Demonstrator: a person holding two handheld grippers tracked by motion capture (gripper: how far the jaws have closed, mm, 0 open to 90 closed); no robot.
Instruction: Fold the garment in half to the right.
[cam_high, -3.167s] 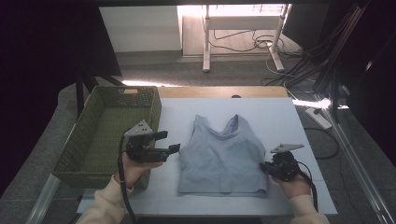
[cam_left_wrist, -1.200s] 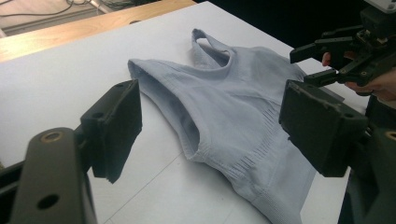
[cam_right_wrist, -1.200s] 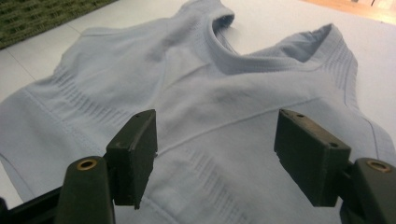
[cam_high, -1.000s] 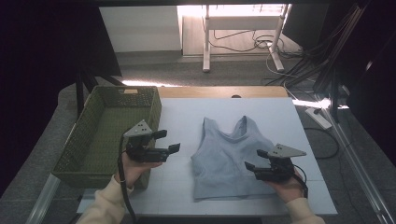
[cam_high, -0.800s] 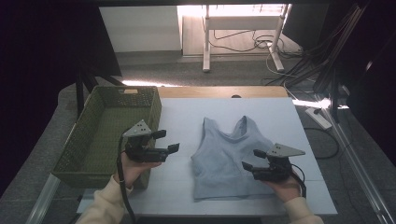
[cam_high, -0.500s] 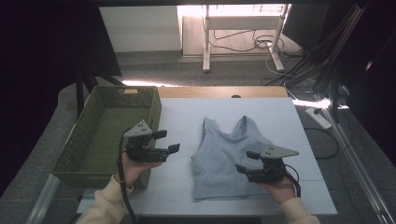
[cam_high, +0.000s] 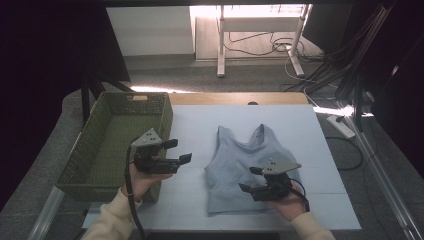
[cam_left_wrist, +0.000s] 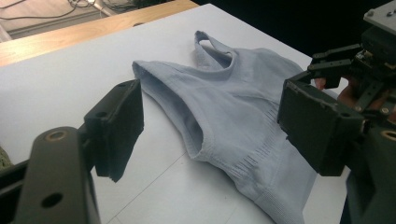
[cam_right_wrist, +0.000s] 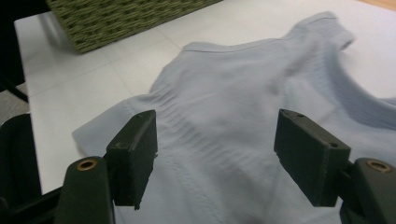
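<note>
A pale blue tank top (cam_high: 251, 167) lies flat on the white bench (cam_high: 200, 125), its straps pointing toward the far wooden edge and its hem toward the person; its right half appears folded over onto the rest, so the garment lies narrow. The top serves as the landmark. To its left, well apart from it, stands a green woven basket (cam_high: 107, 142) at the bench's left edge. Between the basket and the top, the left gripper (cam_high: 177, 151) is held above the bench just beside the basket's right wall, its jaws spread wide with nothing between them and aimed toward the top; in the left gripper view the top's left side seam and armhole lie beyond the two black jaws, clear of both. The right gripper (cam_high: 251, 179) hangs over the top's lower right part, near the hem, held in the person's right hand (cam_high: 290, 202). Its jaws also stand wide and hold nothing; in the right gripper view they frame the ribbed band of fabric, though whether their tips touch the cloth cannot be told.
</note>
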